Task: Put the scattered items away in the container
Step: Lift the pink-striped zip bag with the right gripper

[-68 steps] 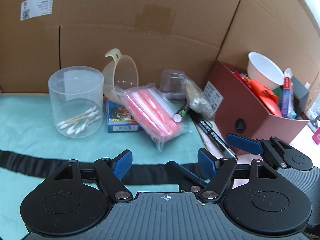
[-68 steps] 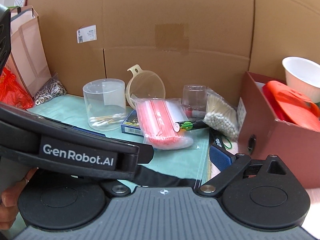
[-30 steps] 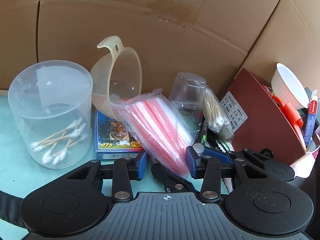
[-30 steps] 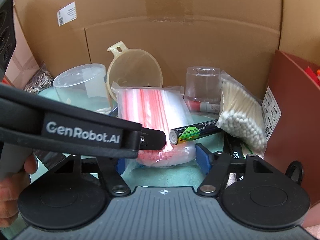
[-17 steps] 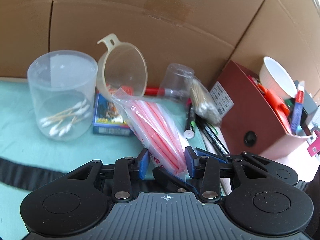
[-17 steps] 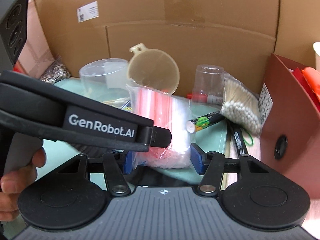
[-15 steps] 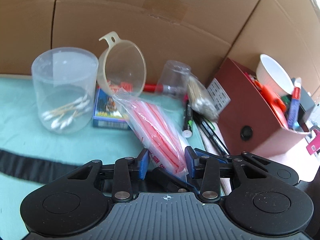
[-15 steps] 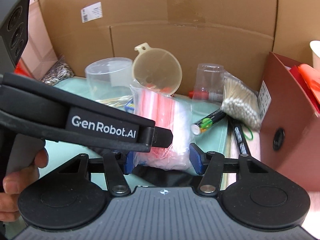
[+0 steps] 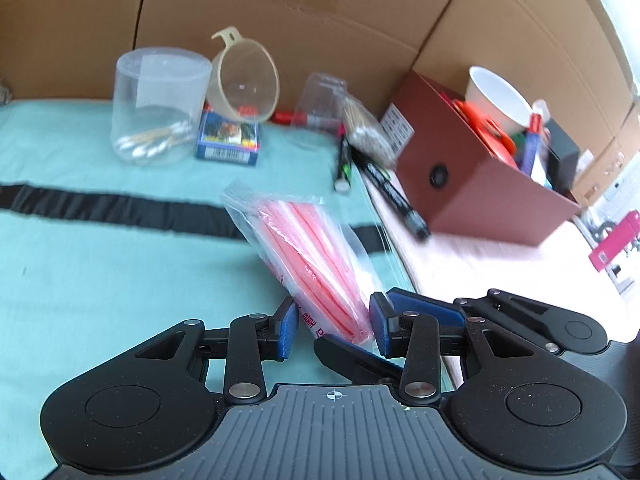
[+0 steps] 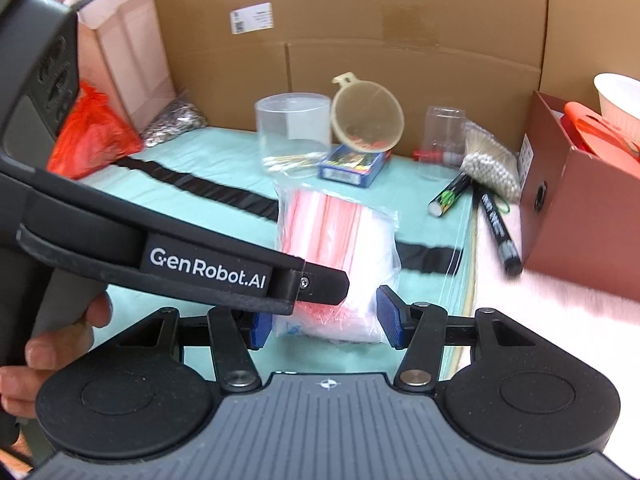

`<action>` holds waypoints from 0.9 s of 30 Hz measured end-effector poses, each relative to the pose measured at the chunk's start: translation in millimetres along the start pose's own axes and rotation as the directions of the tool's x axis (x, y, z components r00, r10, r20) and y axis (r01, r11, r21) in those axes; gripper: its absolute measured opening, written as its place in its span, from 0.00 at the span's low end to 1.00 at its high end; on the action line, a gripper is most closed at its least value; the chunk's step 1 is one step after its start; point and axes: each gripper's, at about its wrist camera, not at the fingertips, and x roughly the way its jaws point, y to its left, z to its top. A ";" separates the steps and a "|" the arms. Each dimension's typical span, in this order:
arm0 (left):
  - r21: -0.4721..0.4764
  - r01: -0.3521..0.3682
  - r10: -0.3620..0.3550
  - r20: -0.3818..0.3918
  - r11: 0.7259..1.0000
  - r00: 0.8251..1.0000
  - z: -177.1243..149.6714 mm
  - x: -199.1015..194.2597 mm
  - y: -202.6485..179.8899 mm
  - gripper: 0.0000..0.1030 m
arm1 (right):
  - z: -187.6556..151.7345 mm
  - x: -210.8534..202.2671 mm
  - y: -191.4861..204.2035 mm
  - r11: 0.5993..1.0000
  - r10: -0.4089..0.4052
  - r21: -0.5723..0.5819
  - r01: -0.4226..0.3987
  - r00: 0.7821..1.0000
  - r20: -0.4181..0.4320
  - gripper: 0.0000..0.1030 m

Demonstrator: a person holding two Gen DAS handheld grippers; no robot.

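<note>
A clear bag of pink straws (image 9: pixel 320 256) is pinched at its near end between the blue pads of both grippers and is held above the green mat. My left gripper (image 9: pixel 334 330) is shut on it. My right gripper (image 10: pixel 326 326) also grips the bag of pink straws (image 10: pixel 340 252), with the left gripper's body crossing in front. The brown container box (image 9: pixel 472 176) stands at the right, holding a white bowl (image 9: pixel 498 98) and orange items; it also shows in the right wrist view (image 10: pixel 576 204).
On the mat at the back stand a clear tub with cotton swabs (image 9: pixel 160 108), a beige funnel (image 9: pixel 246 76), a blue card box (image 9: pixel 228 140), a clear cup (image 9: pixel 322 100), a bag of swabs (image 9: pixel 366 132), a battery (image 9: pixel 343 164) and a black marker (image 9: pixel 392 196). Cardboard walls surround.
Both grippers closed on the straw bag, lifted it off the pile and pulled it back toward me, away from the other items.
</note>
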 end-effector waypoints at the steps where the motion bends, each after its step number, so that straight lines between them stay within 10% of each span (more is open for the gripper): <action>1: -0.004 0.002 -0.002 -0.005 1.000 1.000 -5.0 -4.5 -0.1 0.38 | -2.7 -4.8 2.6 1.000 0.008 0.001 -0.008 1.000 -0.001 0.58; 7: -0.032 -0.006 0.005 -0.011 0.999 1.000 -23.9 -20.3 2.7 0.41 | -15.2 -23.8 14.8 0.999 0.037 0.009 -0.038 0.999 0.006 0.64; 15: -0.046 -0.076 0.077 0.006 0.996 0.997 -23.4 -23.5 7.1 0.73 | -19.8 -26.7 17.2 0.999 0.028 0.033 -0.029 0.999 0.026 0.79; 27: -0.047 -0.077 0.076 -0.010 0.996 0.997 -10.7 -8.4 15.2 0.75 | -16.2 -7.2 12.3 0.998 -0.004 0.069 0.002 1.000 0.028 0.87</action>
